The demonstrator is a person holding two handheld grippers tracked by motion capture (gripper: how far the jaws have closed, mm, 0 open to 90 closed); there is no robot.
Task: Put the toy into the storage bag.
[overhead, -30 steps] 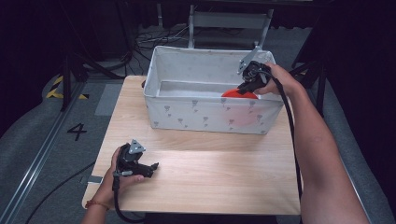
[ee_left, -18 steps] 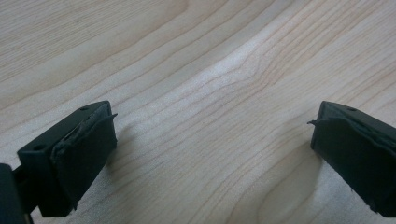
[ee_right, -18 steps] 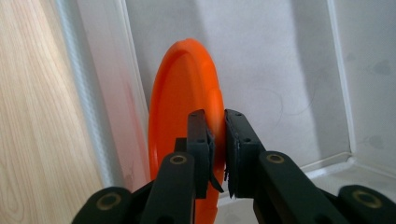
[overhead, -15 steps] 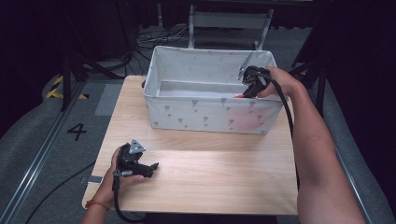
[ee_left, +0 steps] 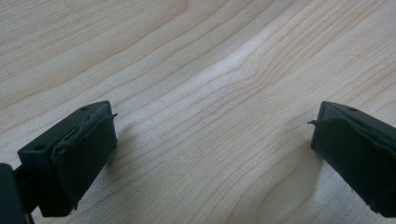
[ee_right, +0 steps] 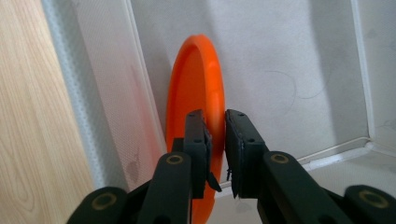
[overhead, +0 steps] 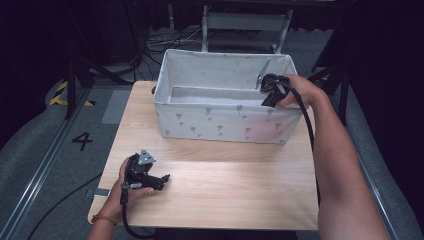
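Well, taking it one view after another:

High view, bin: a white fabric bin [overhead: 227,117] with a small grey print stands at the far half of the wooden table [overhead: 225,195], toward twelve o'clock.
High view, right gripper: the right gripper [overhead: 269,95] dips over the bin's near wall by its right corner, at about two o'clock from the table's middle; a reddish glow shows through the fabric just below it.
High view, left gripper: the left gripper [overhead: 161,179] sits in the person's hand on the bare wood near the front left corner, at about eight o'clock, well apart from the bin.

Left gripper view, claw: the left gripper [ee_left: 212,144] has its jaws spread wide apart, with bare wood grain between them.

Right gripper view, disc: an orange plastic disc [ee_right: 198,107] with a raised rim stands on edge inside the bin, just beside the mesh-textured wall at its nine o'clock side.
Right gripper view, claw: the right gripper [ee_right: 215,123] is drawn together on the disc's rim, one jaw on each face, the disc rising toward twelve o'clock above them.
Right gripper view, surroundings: the table's wood shows at the far left, outside the wall.
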